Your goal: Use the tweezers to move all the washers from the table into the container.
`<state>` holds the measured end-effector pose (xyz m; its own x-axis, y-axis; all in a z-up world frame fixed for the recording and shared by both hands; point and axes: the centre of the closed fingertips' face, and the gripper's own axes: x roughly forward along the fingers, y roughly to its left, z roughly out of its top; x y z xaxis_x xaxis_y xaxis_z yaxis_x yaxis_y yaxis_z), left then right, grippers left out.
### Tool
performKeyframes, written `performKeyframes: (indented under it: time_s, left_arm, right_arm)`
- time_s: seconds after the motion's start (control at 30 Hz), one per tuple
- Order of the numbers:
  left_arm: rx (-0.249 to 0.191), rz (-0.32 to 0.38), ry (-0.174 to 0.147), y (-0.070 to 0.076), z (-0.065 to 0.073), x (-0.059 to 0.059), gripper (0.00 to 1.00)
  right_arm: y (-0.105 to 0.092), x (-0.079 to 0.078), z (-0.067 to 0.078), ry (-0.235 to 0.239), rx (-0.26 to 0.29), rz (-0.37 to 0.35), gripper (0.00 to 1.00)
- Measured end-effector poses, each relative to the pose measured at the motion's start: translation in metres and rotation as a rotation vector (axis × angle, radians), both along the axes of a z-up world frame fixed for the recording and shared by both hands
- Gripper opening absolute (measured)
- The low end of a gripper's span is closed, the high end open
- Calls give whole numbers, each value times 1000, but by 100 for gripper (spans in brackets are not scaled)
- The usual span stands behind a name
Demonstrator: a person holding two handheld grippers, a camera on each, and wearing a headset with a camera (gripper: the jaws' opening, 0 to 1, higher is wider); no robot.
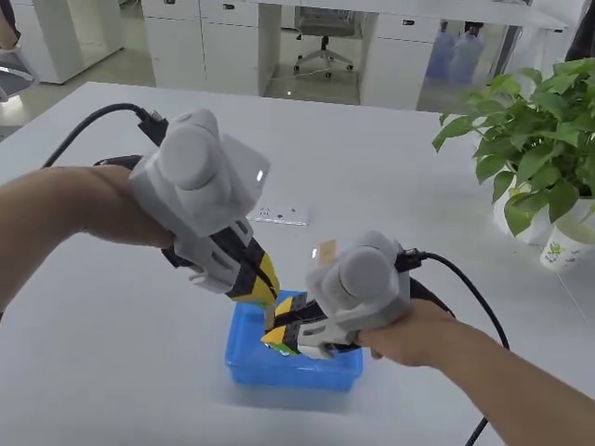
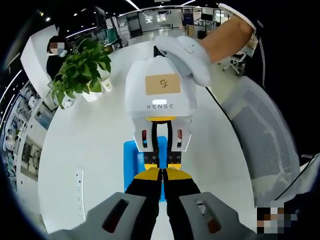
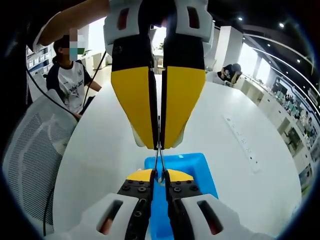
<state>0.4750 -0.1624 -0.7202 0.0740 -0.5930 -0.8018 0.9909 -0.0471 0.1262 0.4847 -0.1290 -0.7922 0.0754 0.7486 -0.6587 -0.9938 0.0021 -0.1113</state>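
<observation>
left tool (image 3: pixel 158 146): jaws pressed together on the upper tweezers (image 3: pixel 158 159), above the container (image 1: pixel 244 358).
right tool (image 3: pixel 159 176): jaws nearly together, pinching the tweezers' tips, nose to nose with left tool.
container: blue, on white desk (image 1: pixel 112 372), partly hidden under both tools.
around: power strip (image 1: pixel 282 216) behind; potted plant (image 1: pixel 539 149) well apart, right.

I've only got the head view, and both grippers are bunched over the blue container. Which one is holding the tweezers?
Observer: The right gripper view shows the tweezers as thin blades clamped between the left gripper's yellow jaws.
Operator: What's the right gripper doing?
Observer: Its jaws flank the tweezers' lower end with a narrow gap; I cannot tell whether they press it.
Operator: Anyone near the bench?
Observer: A person in a white shirt is beyond the table's edge, by a white mesh chair.
</observation>
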Motion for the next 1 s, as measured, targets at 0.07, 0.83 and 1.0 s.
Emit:
performKeyframes:
  time_s: [0.07,0.83,1.0]
  left_arm:
    - [1,1,1,0,-3,3,5]
    - [45,16,23,-1,-47,23,5]
    - [64,17,19,0,-55,25,5]
  right_arm:
    - [0,2,-3,4,-5,2,11]
    - [-4,20,-48,64,-45,3,11]
    - [-5,20,-55,80,-56,-1,11]
